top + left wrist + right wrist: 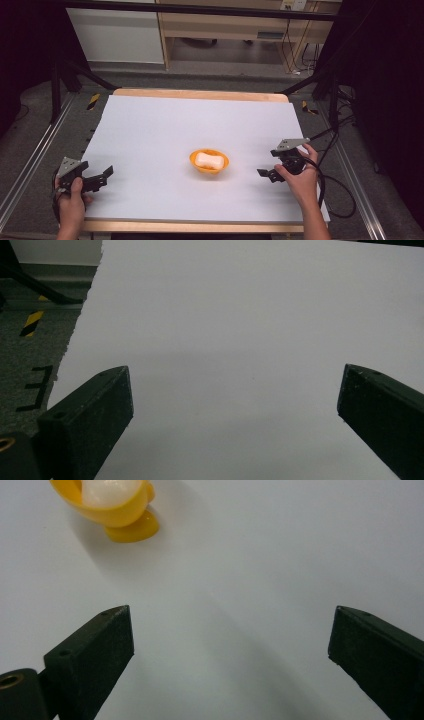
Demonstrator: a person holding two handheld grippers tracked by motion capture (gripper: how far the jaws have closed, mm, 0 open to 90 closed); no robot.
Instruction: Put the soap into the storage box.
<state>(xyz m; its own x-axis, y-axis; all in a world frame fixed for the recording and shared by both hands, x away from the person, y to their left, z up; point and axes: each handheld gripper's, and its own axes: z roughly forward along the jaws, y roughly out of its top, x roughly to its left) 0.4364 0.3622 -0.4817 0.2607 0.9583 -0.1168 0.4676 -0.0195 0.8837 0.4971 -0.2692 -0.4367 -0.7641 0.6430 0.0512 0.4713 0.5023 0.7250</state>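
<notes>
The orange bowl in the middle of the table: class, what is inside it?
The orange bowl holds one pale white lump, rounded and filling most of the hollow. The bowl's floor beneath the lump is covered, so anything under it cannot be seen.

the bowl [209, 161] looks like glossy orange plastic, with a smooth white lump [208, 159] inside. the table [200, 94] shows pale wood at its edges under a matt white sheet [165, 130]. the gripper fingers [95, 655] are matt black.

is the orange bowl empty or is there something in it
Not empty. The bowl stands upright on the white sheet with a white lump inside; the right gripper view shows the lump above the rim.
</notes>
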